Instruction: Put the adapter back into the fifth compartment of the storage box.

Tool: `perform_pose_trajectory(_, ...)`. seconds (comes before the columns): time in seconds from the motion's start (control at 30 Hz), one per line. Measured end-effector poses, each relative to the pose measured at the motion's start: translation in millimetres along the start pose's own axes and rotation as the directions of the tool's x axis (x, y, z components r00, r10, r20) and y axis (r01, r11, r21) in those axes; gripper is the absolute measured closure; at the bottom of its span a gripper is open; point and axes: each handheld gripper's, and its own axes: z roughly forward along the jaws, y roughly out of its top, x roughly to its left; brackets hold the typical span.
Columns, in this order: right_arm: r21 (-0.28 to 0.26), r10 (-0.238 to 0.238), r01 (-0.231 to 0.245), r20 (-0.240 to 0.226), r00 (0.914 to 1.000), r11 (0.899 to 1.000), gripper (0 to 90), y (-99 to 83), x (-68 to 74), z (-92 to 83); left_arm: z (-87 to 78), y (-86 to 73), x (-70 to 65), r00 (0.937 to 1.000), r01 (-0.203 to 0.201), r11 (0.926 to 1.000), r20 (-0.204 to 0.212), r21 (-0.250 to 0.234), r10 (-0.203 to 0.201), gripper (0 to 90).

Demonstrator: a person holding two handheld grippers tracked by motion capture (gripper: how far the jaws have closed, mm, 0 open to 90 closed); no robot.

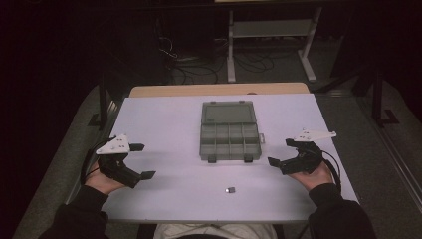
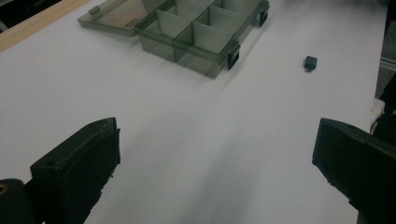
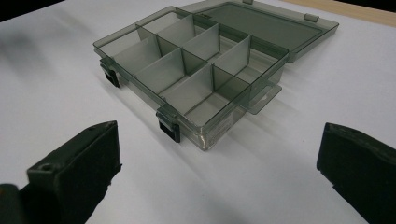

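Two grippers rested wide apart on white table: left gripper jaws spread, right gripper jaws spread, neither holding anything. Open compartment box sat between them; small dark block lay nearer person, apart from both.

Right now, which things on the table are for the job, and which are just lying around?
For the job: open compartment box, small dark block, left hand-held gripper, right hand-held gripper.
Lying about: cables on the floor, white metal frame.
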Motion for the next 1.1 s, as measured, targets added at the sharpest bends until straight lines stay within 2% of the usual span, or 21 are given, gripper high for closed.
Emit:
perform_pose_trajectory(0.17, 0.002, 0.0, 0.0, -0.002, 1.0, 1.0, 0.0, -0.2, 0.0, 0.2, 12.5, 11.5, -5.4, 0.9993, -0.028, 0.9991, 0.026, 0.031, 0.027, 0.9)
perform_pose_trajectory(0.47, 0.003, -0.003, 0.003, -0.007, 1.0, 1.0, 0.0, -0.1, 0.3, 0.4, 26.6, 27.7, -14.2, 0.9955, -0.076, 0.9958, 0.061, 0.05, 0.073, 0.9)
perform_pose_trajectory(0.83, 0.006, -0.006, 0.006, -0.012, 0.9999, 1.0, 0.0, -0.1, 0.5, 0.8, 42.2, 38.8, -21.6, 0.9913, -0.098, 0.9931, 0.094, 0.064, 0.092, 0.9)
perform_pose_trajectory(0.9, 0.01, -0.004, 0.004, -0.013, 0.9999, 1.0, 0.0, -0.1, 0.6, 1.0, 50.4, 42.4, -25.4, 0.9888, -0.106, 0.9917, 0.113, 0.072, 0.098, 0.9)
perform_pose_trajectory(1.1, 0.01, -0.005, 0.005, -0.012, 0.9999, 1.0, 0.0, -0.1, 0.6, 1.0, 61.9, 46.7, -30.0, 0.9849, -0.12, 0.9895, 0.135, 0.081, 0.108, 0.9)
